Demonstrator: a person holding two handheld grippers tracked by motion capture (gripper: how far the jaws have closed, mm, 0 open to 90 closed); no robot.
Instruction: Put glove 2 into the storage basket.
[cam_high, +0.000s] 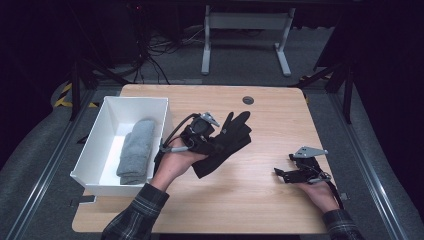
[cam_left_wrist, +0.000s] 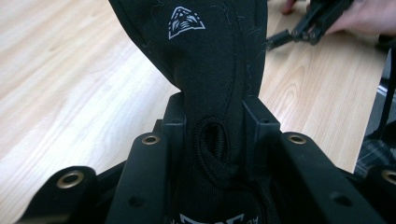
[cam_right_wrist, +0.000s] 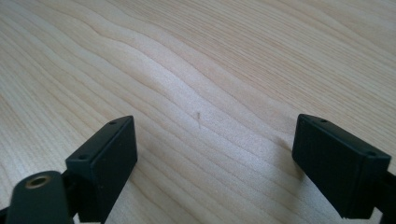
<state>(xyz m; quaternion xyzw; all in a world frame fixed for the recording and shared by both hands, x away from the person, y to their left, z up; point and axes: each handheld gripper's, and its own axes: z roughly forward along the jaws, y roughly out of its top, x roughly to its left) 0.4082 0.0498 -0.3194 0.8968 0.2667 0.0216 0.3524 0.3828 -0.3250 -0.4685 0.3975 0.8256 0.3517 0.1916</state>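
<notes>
High view: light wooden table (cam_high: 240, 200), dark room around. White bin (cam_high: 112, 112) at left side, grey rolled towel (cam_high: 136, 150) inside. Left gripper (cam_high: 216, 142) beside bin, holds black glove (cam_high: 231, 137) above table. Right gripper (cam_high: 284, 174) at right, low near table.

Left gripper view: jaws pressed on glove (cam_left_wrist: 210, 70) from both sides.

Right gripper view: jaws wide apart, nothing between, bare wood below.
</notes>
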